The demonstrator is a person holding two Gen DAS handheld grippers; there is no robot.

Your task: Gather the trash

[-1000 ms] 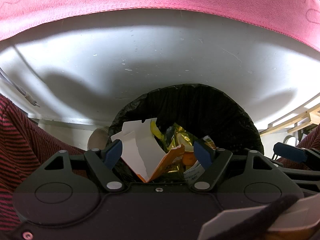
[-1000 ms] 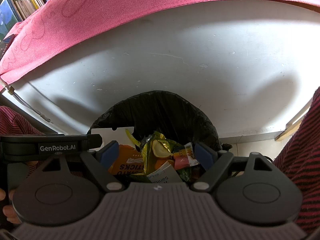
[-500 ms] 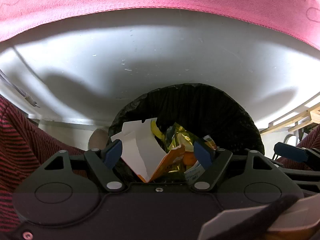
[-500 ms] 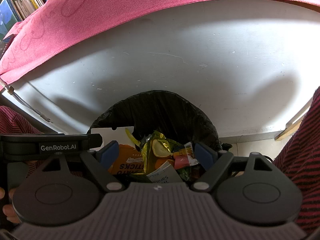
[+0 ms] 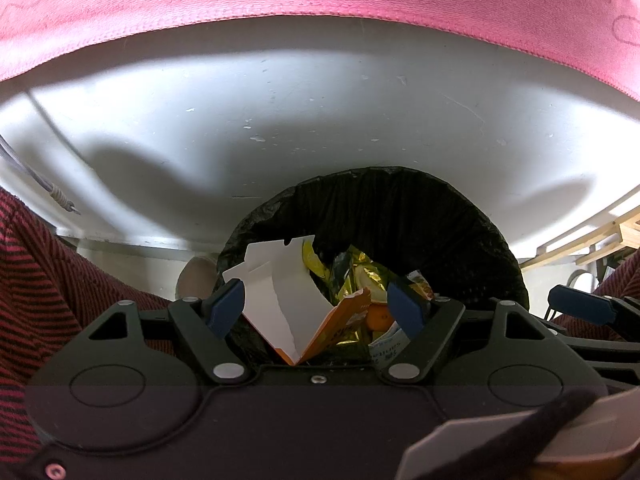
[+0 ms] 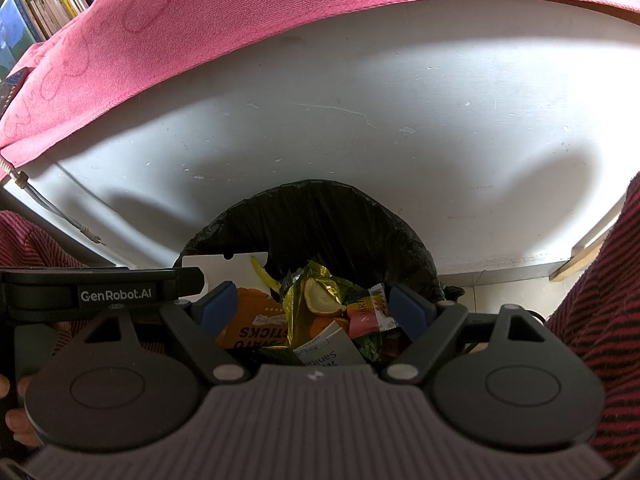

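Trash sits in a bin lined with a black bag (image 5: 400,216), on the floor against a white wall panel (image 5: 280,120). On top: a torn-open orange carton (image 5: 288,300) with its white inside showing, leaning at the bin's left side; a gold foil wrapper (image 6: 316,280) with a piece of orange peel (image 6: 320,298) on it; a small pink snack packet (image 6: 368,316) just right of the peel; a white printed packet (image 6: 332,346) at the near edge. The carton's orange face reads partly "STICKS" in the right wrist view.

Left gripper (image 5: 316,306) hovers above the bin, jaws wide apart, blue pads clear of everything; the carton shows between them but below, not gripped. Right gripper (image 6: 316,308) also over the bin, jaws spread, nothing pinched. Both point steeply down into the bin, side by side; the left gripper's body with "GenRobot.AI" lettering shows at the left of the right wrist view.

Pink cloth (image 6: 200,20) hangs over the panel's top. Red-and-black striped sleeves (image 5: 48,272) at both sides. Books (image 6: 48,4) at upper left, wooden slats (image 5: 600,236) at right.
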